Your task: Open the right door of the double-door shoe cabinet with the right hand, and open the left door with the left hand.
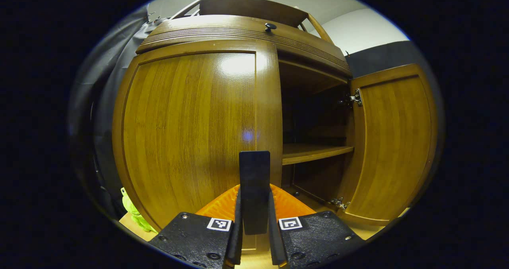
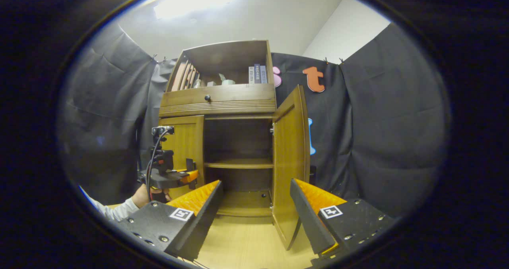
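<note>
Black cloth is draping the booth around one shoe cabinet (image 2: 222, 102): right door (image 2: 292, 157) is standing open, left door (image 1: 191, 134) shut; your left hand-held gripper (image 1: 254, 205) is clamping its handle (image 1: 254, 189), your right hand-held gripper (image 2: 254, 209) is gaping apart.

No legible text, brand or number can be read in either view. Square black-and-white coded markers (image 1: 219, 224) (image 1: 290, 223) are fixed to the body of my left gripper (image 1: 254, 193), one on each side at the bottom centre of the left gripper view; they are patterns, not characters. A matching pair (image 2: 181, 214) (image 2: 330, 211) sits on my right gripper (image 2: 255, 183), lower left and lower right of the right gripper view. The book spines (image 2: 257, 74) at upper centre of that view are too small to read.
</note>
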Available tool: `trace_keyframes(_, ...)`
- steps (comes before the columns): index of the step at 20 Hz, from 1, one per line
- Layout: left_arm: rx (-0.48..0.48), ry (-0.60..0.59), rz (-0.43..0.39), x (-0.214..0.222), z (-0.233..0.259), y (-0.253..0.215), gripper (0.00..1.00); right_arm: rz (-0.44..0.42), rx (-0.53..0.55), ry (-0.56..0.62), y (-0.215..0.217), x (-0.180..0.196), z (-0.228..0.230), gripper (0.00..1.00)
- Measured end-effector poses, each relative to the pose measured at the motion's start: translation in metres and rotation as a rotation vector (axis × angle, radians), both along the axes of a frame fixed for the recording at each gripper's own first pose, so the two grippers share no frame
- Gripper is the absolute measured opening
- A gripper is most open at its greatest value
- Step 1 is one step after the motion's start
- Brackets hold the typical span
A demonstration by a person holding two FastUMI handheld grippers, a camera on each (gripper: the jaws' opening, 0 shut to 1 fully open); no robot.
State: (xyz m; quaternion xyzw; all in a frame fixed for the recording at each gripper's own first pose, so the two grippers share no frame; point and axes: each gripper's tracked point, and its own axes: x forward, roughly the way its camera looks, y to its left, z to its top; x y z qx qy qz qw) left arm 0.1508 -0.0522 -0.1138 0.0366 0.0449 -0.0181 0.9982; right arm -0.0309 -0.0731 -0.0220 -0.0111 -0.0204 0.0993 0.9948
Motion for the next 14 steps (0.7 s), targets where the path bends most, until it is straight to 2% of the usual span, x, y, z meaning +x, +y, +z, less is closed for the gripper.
trace_keyframes(3, -0.004, 0.038, -0.007, -0.008, 0.001, -0.001, 0.3, 0.002, 0.0, 0.007, 0.004, -0.007, 0.002, 0.96)
trace_keyframes(4, -0.001, 0.046, -0.005, -0.011, 0.002, -0.001, 0.29, 0.003, 0.008, 0.008, 0.005, -0.009, 0.004, 1.0)
trace_keyframes(5, 0.002, 0.05, -0.003, -0.013, 0.003, 0.0, 0.3, 0.001, 0.014, 0.011, 0.007, -0.01, 0.007, 0.96)
trace_keyframes(7, 0.017, 0.063, 0.002, -0.021, 0.009, 0.001, 0.3, 0.001, 0.013, 0.02, 0.011, -0.013, 0.012, 0.96)
trace_keyframes(14, 0.009, 0.12, -0.04, -0.089, 0.017, 0.017, 0.29, 0.035, 0.013, 0.014, 0.034, -0.019, 0.036, 0.98)
